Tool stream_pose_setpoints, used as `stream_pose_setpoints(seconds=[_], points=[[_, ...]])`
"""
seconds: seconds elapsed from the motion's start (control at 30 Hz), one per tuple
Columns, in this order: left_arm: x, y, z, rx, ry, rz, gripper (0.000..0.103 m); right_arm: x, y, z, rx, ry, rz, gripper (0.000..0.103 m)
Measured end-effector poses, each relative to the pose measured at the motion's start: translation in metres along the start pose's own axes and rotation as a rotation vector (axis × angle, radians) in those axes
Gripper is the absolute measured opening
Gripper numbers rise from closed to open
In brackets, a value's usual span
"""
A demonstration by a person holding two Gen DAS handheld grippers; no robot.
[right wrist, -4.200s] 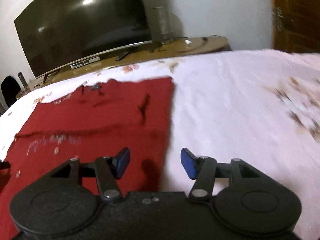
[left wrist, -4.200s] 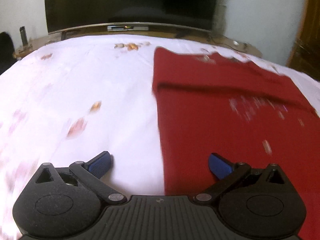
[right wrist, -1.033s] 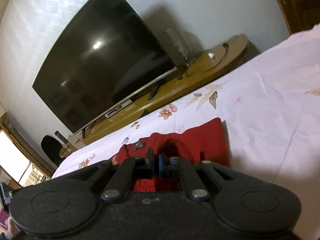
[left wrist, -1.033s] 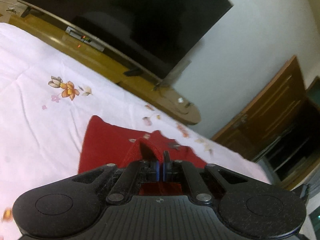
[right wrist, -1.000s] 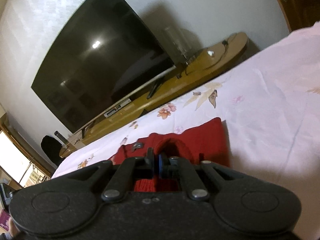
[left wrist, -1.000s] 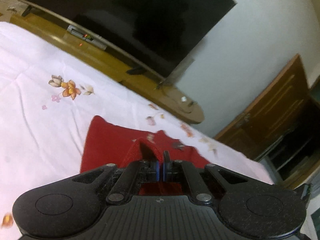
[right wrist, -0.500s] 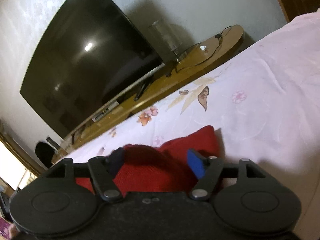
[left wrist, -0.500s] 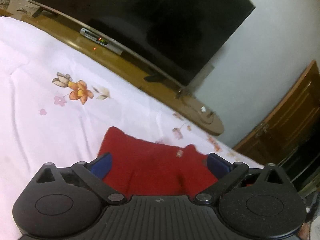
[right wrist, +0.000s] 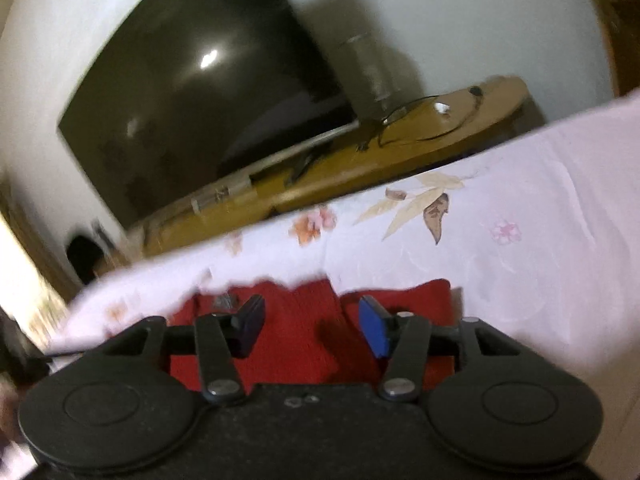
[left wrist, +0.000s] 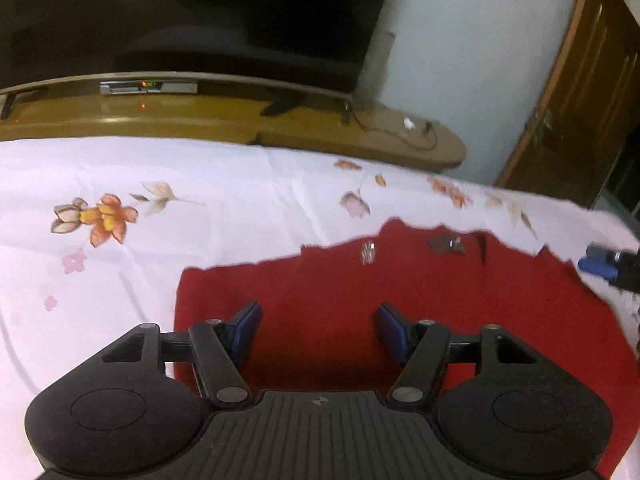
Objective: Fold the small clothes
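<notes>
the red garment (left wrist: 400, 300) lies flat on the bed (left wrist: 200, 200), its far edge ragged against the floral sheet, a small tag or trim visible near that edge. a second ago both claws were clenched on a raised fold of it; half a second ago they had let go, and now both stand wide apart with nothing between the pads. the left claw (left wrist: 316, 332) hovers low over the garment's left part, its blue pads on either side of bare red cloth, not pinching it. the right claw (right wrist: 312, 330) is likewise released over the garment's right end, and one of its blue pads shows at the right border of the left view. compared with four seconds back, the cloth looks shorter front to back, so i judge that the near hem was carried over and dropped: one fold is done. the next step is probably a fresh grip for a second fold, or smoothing. the right view is blurred, so that claw seems to be moving off. beyond the bed stand the tv (left wrist: 180, 12) and its wooden stand (left wrist: 240, 124)
</notes>
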State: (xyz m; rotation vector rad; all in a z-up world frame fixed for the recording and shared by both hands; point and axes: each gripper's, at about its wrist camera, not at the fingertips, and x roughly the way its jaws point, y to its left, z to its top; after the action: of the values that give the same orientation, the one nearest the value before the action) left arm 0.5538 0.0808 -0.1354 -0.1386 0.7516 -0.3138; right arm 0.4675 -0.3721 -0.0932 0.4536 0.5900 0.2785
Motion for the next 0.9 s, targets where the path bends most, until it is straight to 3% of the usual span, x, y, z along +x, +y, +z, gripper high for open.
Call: stream_pose_setpoints(seconds=[0.1,0.17,0.2,0.23,0.3,0.5,0.67,0.8,0.9], points=[[0.000,-0.001,-0.001,0.008,-0.003,0.008,0.055,0.007,0.000,-0.002,-0.047,0.032,-0.030,0.051],[-0.001,0.002,0.000,-0.012,-0.008,0.005,0.040,0.017,0.004,-0.006,-0.103,0.094,-0.043,0.048],[0.000,0.004,0.000,-0.021,-0.011,0.006,0.029,0.021,0.007,-0.009,-0.140,0.113,-0.070,0.042],[-0.001,0.005,0.000,-0.030,-0.021,0.015,0.015,0.026,0.011,-0.011,-0.188,0.126,-0.109,0.027],[-0.003,0.005,0.000,-0.031,-0.050,0.020,0.007,0.026,0.018,-0.013,-0.247,0.121,-0.142,0.013],[-0.028,-0.006,-0.005,0.003,-0.202,0.019,0.005,0.010,0.038,-0.013,-0.367,0.022,-0.183,0.007],[-0.041,-0.005,0.013,-0.013,-0.290,0.030,0.005,-0.002,0.044,0.005,-0.370,-0.071,-0.183,0.007],[-0.018,0.004,0.017,-0.038,-0.243,0.099,0.005,0.012,0.038,0.012,-0.349,-0.074,-0.211,0.007],[0.020,0.012,0.005,-0.042,-0.100,0.194,0.005,0.041,0.022,0.002,-0.321,0.012,-0.266,0.007]])
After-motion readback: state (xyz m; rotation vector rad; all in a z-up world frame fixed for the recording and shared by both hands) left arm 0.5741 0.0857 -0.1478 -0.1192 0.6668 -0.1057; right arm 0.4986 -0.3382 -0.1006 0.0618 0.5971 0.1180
